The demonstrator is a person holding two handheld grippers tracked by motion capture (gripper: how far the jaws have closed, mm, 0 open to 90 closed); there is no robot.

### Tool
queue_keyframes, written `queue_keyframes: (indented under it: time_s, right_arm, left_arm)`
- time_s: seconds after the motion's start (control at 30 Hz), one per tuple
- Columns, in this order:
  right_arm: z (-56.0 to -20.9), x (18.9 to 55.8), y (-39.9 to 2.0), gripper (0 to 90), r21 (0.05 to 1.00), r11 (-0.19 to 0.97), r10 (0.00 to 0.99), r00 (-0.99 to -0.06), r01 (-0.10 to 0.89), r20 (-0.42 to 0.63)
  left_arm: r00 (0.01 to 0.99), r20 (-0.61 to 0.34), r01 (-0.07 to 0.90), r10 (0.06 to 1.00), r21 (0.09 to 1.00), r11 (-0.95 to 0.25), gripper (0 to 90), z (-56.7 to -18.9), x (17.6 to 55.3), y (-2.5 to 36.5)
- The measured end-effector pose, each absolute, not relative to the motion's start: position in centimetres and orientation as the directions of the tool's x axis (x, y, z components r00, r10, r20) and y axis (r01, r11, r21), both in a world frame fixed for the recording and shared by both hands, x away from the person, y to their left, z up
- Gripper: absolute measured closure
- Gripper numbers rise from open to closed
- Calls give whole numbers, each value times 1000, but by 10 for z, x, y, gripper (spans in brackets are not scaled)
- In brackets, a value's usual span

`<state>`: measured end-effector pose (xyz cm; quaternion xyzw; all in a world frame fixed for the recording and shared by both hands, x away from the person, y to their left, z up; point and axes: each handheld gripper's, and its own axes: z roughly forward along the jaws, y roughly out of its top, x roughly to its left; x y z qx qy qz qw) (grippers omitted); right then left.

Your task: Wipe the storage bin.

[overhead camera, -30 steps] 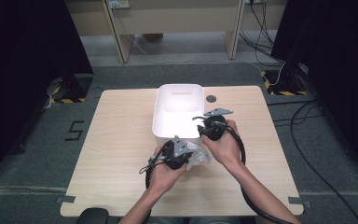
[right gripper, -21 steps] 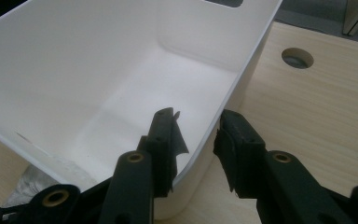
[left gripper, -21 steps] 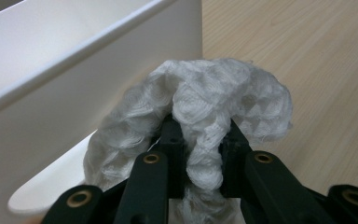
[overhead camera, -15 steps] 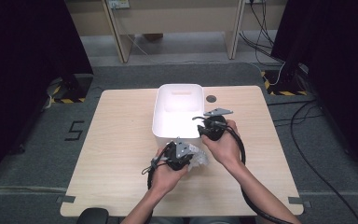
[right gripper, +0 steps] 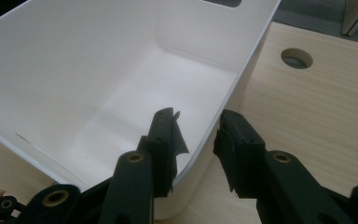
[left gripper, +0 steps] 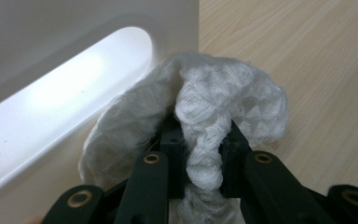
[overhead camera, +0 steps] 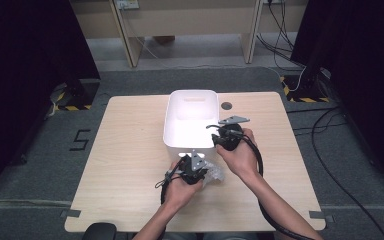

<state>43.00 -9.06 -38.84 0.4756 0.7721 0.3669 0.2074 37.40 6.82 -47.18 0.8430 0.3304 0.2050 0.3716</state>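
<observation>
Fingers of the left gripper [left gripper: 200,154] pinch a bunched white cloth [left gripper: 214,107], which bulges out above and around them just beside the near wall of the white bin [overhead camera: 190,125]; in the high view the cloth [overhead camera: 211,176] sits low over the worktop [overhead camera: 125,165], close to the bin's near right corner. Fingers of the right gripper [right gripper: 193,140] straddle the bin's [right gripper: 74,70] right wall near that corner, one inside and one outside, with a gap showing on the outer side, so a firm grip cannot be told.
</observation>
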Motion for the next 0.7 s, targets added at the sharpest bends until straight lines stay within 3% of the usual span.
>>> queue_keyframes:
  time_s: [0.7]
  right_arm:
    - [-389,430,-89,656,763,276,890,-455,584,27]
  left_arm:
    - [708,87,390,701,779,-491,761,-461,372,64]
